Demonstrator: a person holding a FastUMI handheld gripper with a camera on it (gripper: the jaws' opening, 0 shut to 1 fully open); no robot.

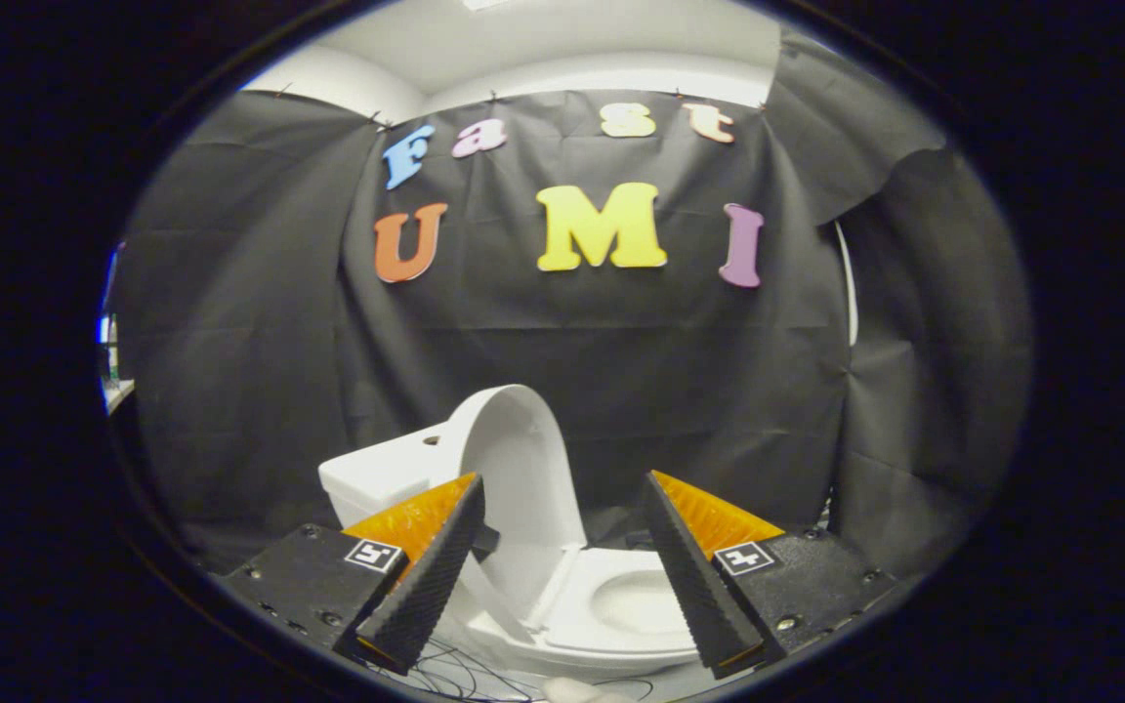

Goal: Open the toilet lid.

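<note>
A white toilet stands ahead of me, in front of the black cloth wall. Its lid is raised upright and leans back toward the tank. The seat lies down flat, and the bowl opening shows inside it. My gripper is open, with nothing between its fingers. The raised lid and the seat show through the gap between the fingers, a little beyond the tips. The fingers touch neither of them.
Black cloth hangs behind and to both sides of the toilet. Thin dark cables lie on the pale floor in front of the toilet base. A bright gap shows past the cloth on the left.
</note>
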